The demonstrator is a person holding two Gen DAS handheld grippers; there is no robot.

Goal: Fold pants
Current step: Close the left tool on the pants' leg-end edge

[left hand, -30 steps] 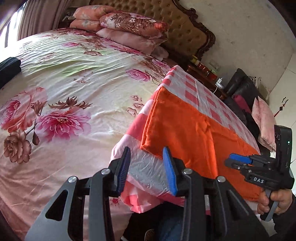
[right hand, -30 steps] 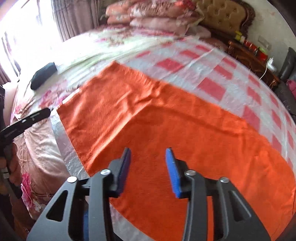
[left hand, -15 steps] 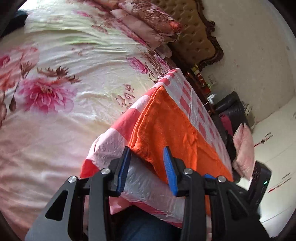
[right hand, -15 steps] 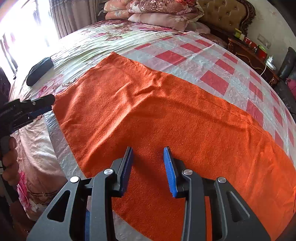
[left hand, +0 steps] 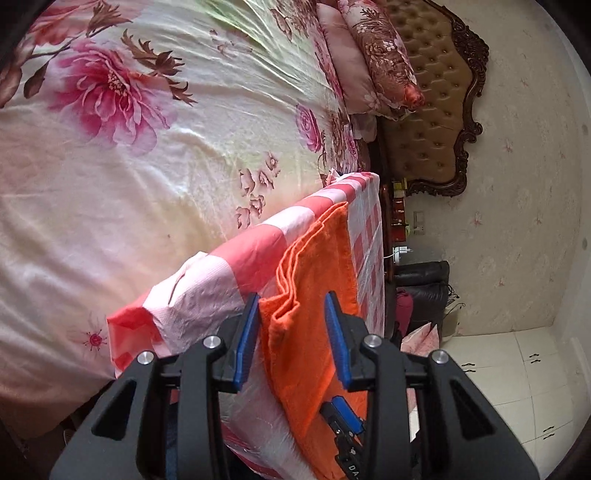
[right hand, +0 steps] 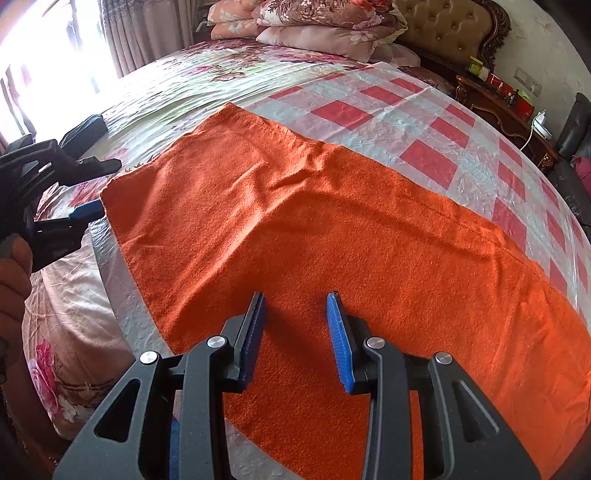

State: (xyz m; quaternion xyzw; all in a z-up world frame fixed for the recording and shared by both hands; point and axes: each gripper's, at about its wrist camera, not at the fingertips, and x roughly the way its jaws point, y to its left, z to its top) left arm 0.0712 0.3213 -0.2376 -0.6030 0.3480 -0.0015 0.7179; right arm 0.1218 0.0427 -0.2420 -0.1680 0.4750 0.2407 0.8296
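While the orange pants [right hand: 332, 236] lay flat on the checked sheet [right hand: 424, 162] covering the near end of the bed [left hand: 155, 192], you had your left tongs [left hand: 291, 339] turned on edge at their corner, the layered hem standing between the blue pads. The jaws were closing, yet the pads had not visibly pressed the cloth. Your right tongs [right hand: 297, 341] hovered over the middle of the pants, jaws parted, holding nothing.

The cloth looked like soft, light fleece: limp and likely to sag and drag once lifted. A slightly fuzzy nap should have given the pads good purchase. The layers at the hem sat a little apart, so you would have done best to take every layer at that corner in one bite, with a second hold along the near edge.

The checked sheet looked like thin, crinkly plastic, probably slippery under the pants. Beyond the pants lay the flowered bedspread [left hand: 110, 122], pillows [right hand: 317, 33] against a tufted headboard [left hand: 428, 122], curtains [right hand: 147, 33] by a bright window, and a cluttered nightstand [right hand: 495, 92].
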